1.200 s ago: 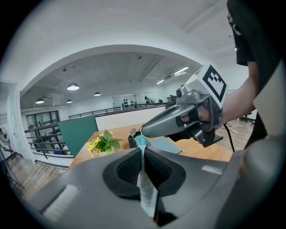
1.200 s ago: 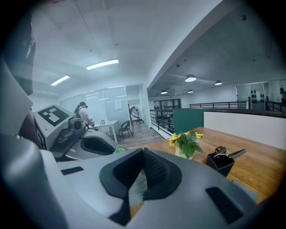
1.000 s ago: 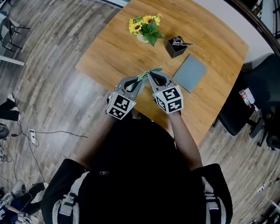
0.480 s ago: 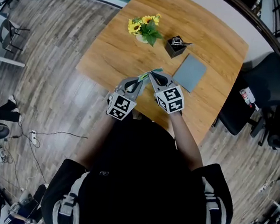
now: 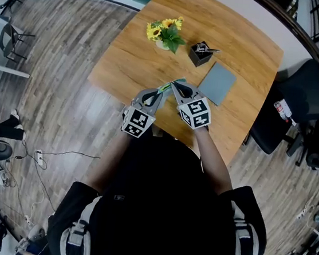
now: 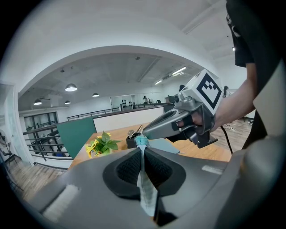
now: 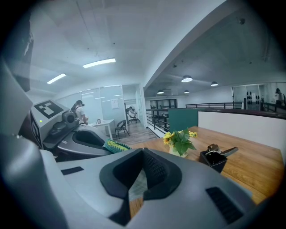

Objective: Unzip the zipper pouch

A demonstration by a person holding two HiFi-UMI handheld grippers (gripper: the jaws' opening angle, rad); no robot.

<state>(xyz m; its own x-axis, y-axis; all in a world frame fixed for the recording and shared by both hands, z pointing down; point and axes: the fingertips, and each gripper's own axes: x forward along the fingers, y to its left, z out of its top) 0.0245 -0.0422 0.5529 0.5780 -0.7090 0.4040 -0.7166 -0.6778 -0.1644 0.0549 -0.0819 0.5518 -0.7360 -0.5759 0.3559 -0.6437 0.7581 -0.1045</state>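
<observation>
A wooden table [image 5: 135, 54] stands askew on the plank floor [image 5: 67, 84], filling the upper middle of the frame. Three things sit on its top, toward the right: a small pot of yellow flowers [image 5: 166, 31], a black box [image 5: 200, 53] just beside it, and a flat grey pad [image 5: 215, 83] lower right.

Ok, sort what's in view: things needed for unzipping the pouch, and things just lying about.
For the job: pouch; left tongs, shut on it; right tongs, shut on its other end.
Lying about: flowers; black holder; grey pad; all on the table.
</observation>
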